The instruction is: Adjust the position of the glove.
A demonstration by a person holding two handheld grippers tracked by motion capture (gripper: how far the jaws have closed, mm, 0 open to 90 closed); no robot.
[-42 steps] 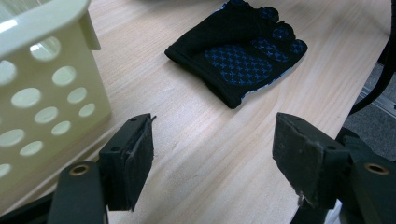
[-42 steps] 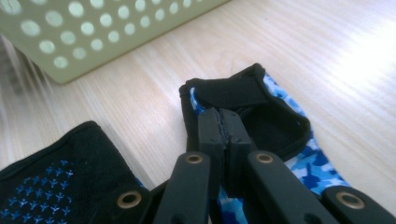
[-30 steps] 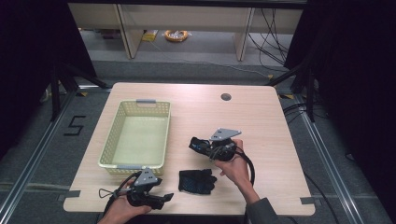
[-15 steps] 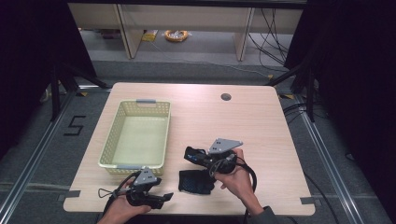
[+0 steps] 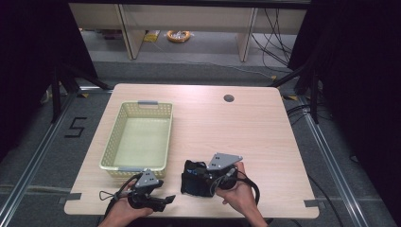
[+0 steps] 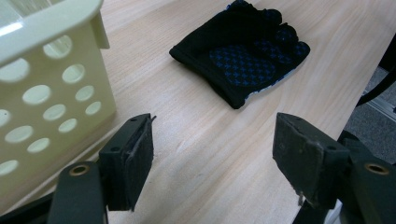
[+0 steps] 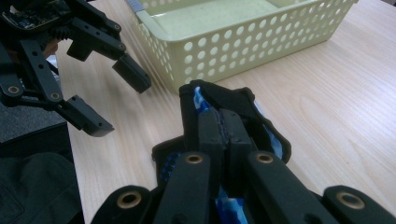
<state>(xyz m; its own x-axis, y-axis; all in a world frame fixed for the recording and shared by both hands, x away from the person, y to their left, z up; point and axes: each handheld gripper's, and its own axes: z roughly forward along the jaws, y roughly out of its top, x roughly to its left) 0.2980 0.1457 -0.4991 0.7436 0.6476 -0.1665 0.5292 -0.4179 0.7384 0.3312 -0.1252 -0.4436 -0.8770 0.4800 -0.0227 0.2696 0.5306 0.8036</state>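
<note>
Right hand-held gripper (image 5: 191,176) sits low near the front edge of the light wooden worktop (image 5: 246,127), its jaws clenched on the black fabric glove with blue patterning (image 5: 195,179); in the right gripper view the two pads meet with a fold of the glove (image 7: 219,116) pinched between them. Left hand-held gripper (image 5: 166,200) hovers at the front-left corner of the worktop, released, its jaws standing wide apart with nothing between them (image 6: 215,163). The pale yellow perforated plastic basket (image 5: 109,156) lies just beyond it, its near corner close to the left jaw in the left gripper view (image 6: 51,93). Open worktop stretches to the right and back of the glove, bare up to the small dark round grommet (image 5: 229,98) near the far edge; the front edge lies close behind both hands, with little room there.

Compared with a second ago, the right hand-held gripper has come down and toward the person, from above the middle of the worktop to the glove, and now grips it. The left one has stayed where it was. The glove lies between the two grippers, to the right of the basket's front corner, well apart from the left jaws.
</note>
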